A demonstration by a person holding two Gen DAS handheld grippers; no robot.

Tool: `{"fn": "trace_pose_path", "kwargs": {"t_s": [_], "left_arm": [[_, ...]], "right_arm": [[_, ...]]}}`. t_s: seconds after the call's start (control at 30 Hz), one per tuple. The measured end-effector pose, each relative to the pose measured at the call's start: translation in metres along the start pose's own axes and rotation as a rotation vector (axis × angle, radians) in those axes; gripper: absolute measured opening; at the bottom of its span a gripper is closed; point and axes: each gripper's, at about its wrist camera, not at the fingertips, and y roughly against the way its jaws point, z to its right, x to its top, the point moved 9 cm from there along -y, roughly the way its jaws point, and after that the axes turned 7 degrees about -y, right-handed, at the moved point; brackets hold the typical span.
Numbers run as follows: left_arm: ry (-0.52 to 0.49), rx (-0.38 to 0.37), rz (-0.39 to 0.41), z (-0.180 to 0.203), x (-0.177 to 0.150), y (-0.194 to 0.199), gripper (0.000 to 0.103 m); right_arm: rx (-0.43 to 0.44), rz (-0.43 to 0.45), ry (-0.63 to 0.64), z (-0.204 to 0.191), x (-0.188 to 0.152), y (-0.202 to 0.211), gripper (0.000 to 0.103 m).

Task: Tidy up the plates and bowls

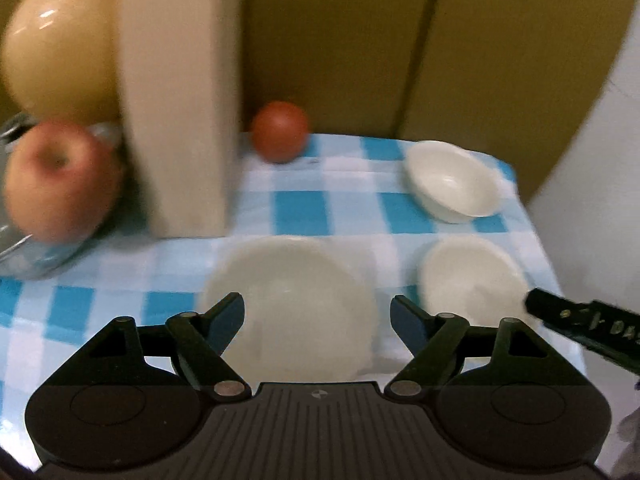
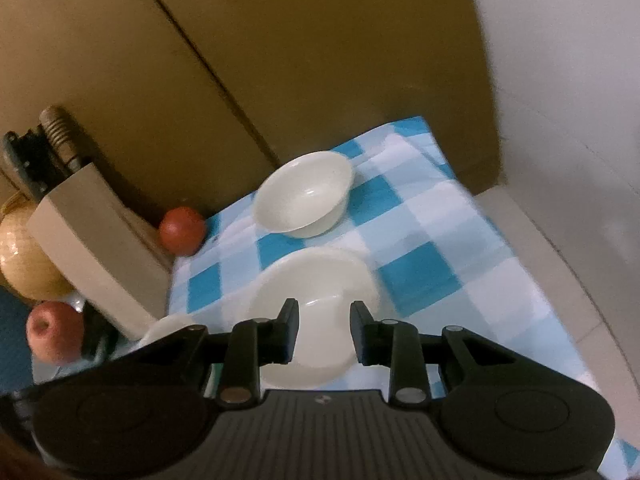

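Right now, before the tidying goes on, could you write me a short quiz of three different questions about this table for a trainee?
1. True or false: the left gripper holds a dish.
2. How many white dishes are on the checked cloth?
3. What stands just left of the tomato? A) knife block B) kettle C) mug

Key:
1. False; it is open above the big plate, gripping nothing.
2. Three: the big plate, near bowl and far bowl.
3. A, the knife block.

you're at a home kitchen surface: blue checked cloth [image 1: 304, 208], knife block [image 2: 100, 256], apple [image 1: 60, 180], tomato [image 1: 280, 130], white bowls [image 2: 304, 194] by brown cabinet doors [image 1: 400, 40].
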Motion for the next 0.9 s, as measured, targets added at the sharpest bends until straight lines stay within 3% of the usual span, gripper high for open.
{"fn": "trace_pose_path", "kwargs": {"t_s": [0.3,0.5,0.7,0.9], "left_arm": [[-0.082,-0.055,-0.017,0.053,0.011,-0.027,0.085],[-0.079,-0.089,-0.046,0.062,0.009,-0.042,0.083],[-0.096,-0.095,-0.033,0.066,0.013,-0.042,0.077],[-0.074,-0.129,0.013,0.056,0.028,-0.033,0.081]], "right_arm": [[-0.021,-0.045,-0.071,0.03,0.004,-0.013,0.027],[-0.02,-0.072,-0.067,0.029,-0.001,-0.023,0.028],[-0.022,-0.092,-0.091,0.033,-0.003,-0.028,0.027],[-0.011,-0.1,-0.107,0.033,-0.004,-0.029,0.027]]}}
